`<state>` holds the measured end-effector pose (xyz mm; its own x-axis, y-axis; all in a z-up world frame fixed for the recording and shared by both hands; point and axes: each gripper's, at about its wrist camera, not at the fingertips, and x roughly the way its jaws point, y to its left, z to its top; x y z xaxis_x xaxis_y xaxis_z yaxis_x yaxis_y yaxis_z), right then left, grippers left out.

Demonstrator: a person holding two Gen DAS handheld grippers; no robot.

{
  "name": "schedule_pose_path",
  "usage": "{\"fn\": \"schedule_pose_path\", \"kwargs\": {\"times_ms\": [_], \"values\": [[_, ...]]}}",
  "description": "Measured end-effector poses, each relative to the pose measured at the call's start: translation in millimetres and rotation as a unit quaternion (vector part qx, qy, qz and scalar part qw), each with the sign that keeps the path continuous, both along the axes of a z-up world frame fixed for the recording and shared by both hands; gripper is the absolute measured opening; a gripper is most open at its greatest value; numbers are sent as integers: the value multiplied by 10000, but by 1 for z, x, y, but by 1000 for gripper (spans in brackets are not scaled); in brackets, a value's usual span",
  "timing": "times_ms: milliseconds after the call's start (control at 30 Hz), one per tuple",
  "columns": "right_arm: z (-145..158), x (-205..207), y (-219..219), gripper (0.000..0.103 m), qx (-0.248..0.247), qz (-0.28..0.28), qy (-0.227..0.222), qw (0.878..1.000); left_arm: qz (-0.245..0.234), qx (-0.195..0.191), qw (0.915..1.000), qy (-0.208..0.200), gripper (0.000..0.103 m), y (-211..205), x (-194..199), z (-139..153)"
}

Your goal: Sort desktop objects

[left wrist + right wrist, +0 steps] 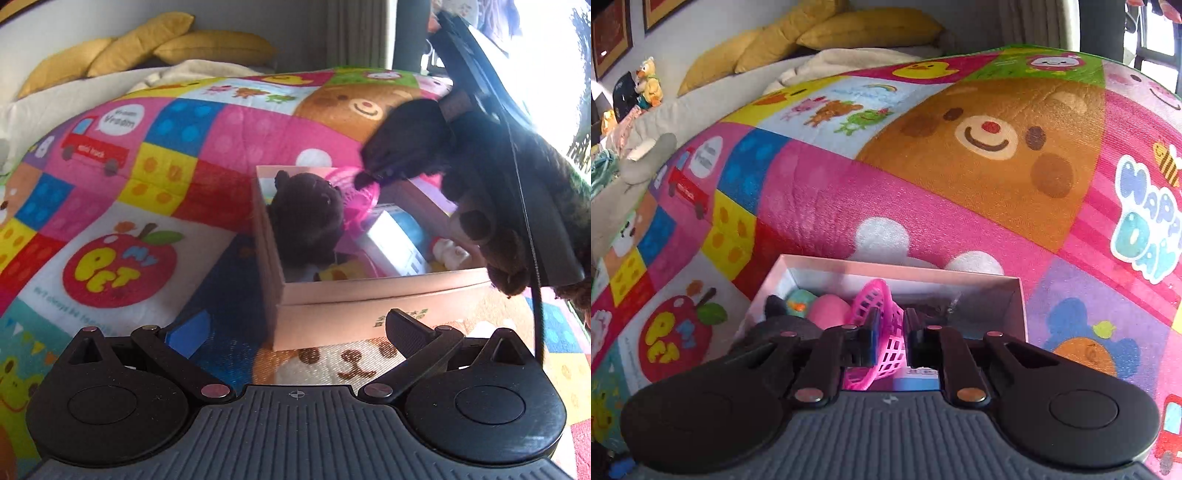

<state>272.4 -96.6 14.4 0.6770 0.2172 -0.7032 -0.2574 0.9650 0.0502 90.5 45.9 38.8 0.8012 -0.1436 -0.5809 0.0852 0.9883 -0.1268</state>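
1. Gripping the pink basket (882, 332), the right claw (888, 328) has its fingers closed on the basket's mesh rim, right over the open box (1021, 302).
2. The basket sits tilted inside the box, among a dark plush (306, 218), a pink ball (827, 312) and a blue-white carton (395, 243); the box itself rests on a colourful mat (923, 206).
3. The left claw (295, 332) stands wide open and empty, low before the box's near wall, touching nothing I can see.
4. Risk, as I judge it: the hold is on thin mesh near the rim, so the basket could twist or slip out if lifted quickly.
5. If the basket is meant to stay in the box, letting go while it leans on the plush could leave it tipped over the edge.
6. The right hand (491, 236) and cable (535, 295) hang near the box's right wall; a careless pull could drag the light box across the mat, and the left claw is not steadying it.
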Motion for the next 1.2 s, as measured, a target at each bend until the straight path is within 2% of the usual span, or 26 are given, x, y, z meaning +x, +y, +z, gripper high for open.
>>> {"fn": "schedule_pose_path", "kwargs": {"times_ms": [133,267,333,433,500,567,633,700,733,800,833,1033,1200], "values": [[-9,4,-24,13,73,-373,247,9990,-48,-134,9999,-9,103,1,0,-1],[-6,-8,-41,13,290,-299,260,9988,-225,-100,9997,-13,103,-9,-6,-2],[7,-26,-51,13,557,-160,71,9983,-227,-10,9997,-41,103,-13,-12,-4],[30,-80,-69,14,823,125,-468,9954,-231,71,9997,-50,103,-18,-23,-7],[34,-119,-81,27,876,321,-669,9934,-262,113,9996,-57,103,-20,-32,-8],[27,-156,-95,67,917,393,-715,9924,-238,243,9994,-94,103,-24,-41,-10],[12,-189,-107,79,893,280,-719,9930,-226,398,9989,-111,103,-29,-50,-13],[-6,-217,-112,81,718,149,-648,9952,-161,480,9987,-86,103,-34,-60,-15],[-16,-227,-114,85,655,87,-586,9961,-128,512,9986,-76,103,-37,-64,-15],[-34,-243,-117,95,662,-36,-426,9969,-18,594,9982,-58,103,-43,-69,-17],[-42,-248,-117,103,659,-88,-373,9971,35,613,9981,-45,103,-46,-70,-19],[-63,-244,-99,103,-1,-280,-470,9985,307,1066,9938,10,103,-59,-53,-32],[-71,-220,-90,103,-162,-280,-432,9985,600,1005,9927,276,103,-52,-36,-38]]}}
